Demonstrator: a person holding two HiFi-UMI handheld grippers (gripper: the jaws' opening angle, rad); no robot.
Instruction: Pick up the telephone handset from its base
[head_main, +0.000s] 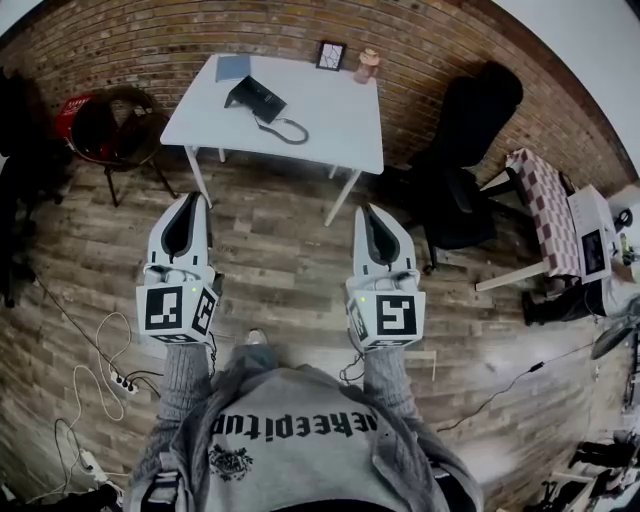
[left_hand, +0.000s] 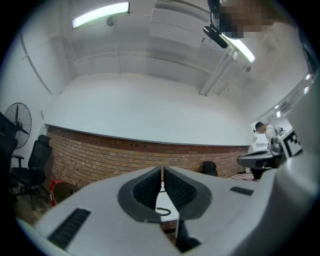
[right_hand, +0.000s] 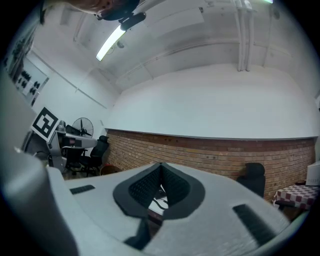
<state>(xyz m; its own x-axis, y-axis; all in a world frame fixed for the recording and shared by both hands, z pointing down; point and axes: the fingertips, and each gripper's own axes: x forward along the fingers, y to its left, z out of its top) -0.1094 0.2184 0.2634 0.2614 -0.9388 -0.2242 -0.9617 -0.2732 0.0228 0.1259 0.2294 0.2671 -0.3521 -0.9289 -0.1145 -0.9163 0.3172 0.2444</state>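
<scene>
Nearest to us, the two sleeves of the person hold the grippers out over the wooden floor (head_main: 290, 260), side by side and well apart from each other. The left gripper (head_main: 196, 200) has its jaws pressed together, and its own view shows nothing between the ribbed pads, only a thin slit through which we see the far table. The right gripper (head_main: 366, 210) is the same: its jaws meet at the tips and pinch nothing. Both point forward, toward the table and a little upward, and neither is near any object. Beyond a wide strip of bare floor stands the white table (head_main: 335, 115), against the brick wall (head_main: 440, 40). On the table's left half sits the black telephone (head_main: 257, 98), with its curly cord (head_main: 288, 131) lying in a loop just beside it. The handset (head_main: 244, 94) seems to rest on the base (head_main: 268, 102), though at this distance we cannot separate the two clearly. In our judgement the task is at its very beginning: nothing is grasped and the telephone is untouched. What is left is almost everything: to walk up to the table, to spread one claw, to close it around the handset and to lift it from the base.
</scene>
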